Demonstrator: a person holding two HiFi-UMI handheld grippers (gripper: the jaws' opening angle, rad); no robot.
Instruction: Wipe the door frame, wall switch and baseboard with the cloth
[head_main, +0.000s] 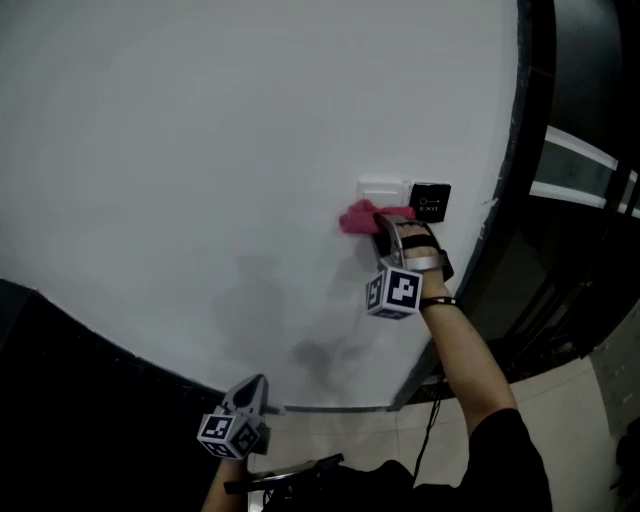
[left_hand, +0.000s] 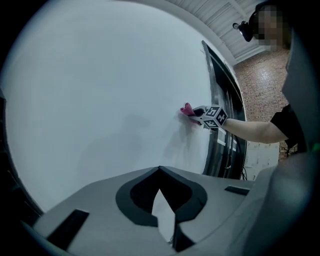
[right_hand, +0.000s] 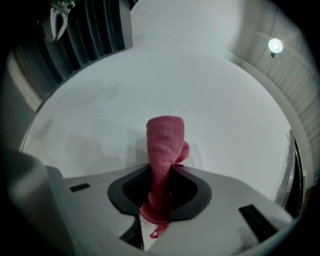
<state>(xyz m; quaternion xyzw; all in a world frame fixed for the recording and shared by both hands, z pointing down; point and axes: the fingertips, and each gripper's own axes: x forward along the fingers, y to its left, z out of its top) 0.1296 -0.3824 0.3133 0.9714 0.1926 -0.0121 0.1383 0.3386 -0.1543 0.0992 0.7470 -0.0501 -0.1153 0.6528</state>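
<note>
At the far left and low down, the left gripper (head_main: 252, 388) is held away from the wall (head_main: 200, 150), its jaws brought together with nothing between them. It takes no part in the wiping.

Further right, the pink cloth (head_main: 358, 218) is clamped in the jaws of the right gripper (head_main: 392, 232). Its free end is pressed to the wall just left of and below the white wall switch (head_main: 381, 190). A black plate (head_main: 430, 202) is mounted just beside the switch, and the dark door frame (head_main: 522, 130) runs well to the right.

The wall-switch step is judged to be in hand. The cloth should next be carried up and right across the switch face, with light, flat pressure so the rocker is not tripped. A pale strip at the wall's foot (head_main: 340, 408) is probably the baseboard, though this cannot be told with certainty.
</note>
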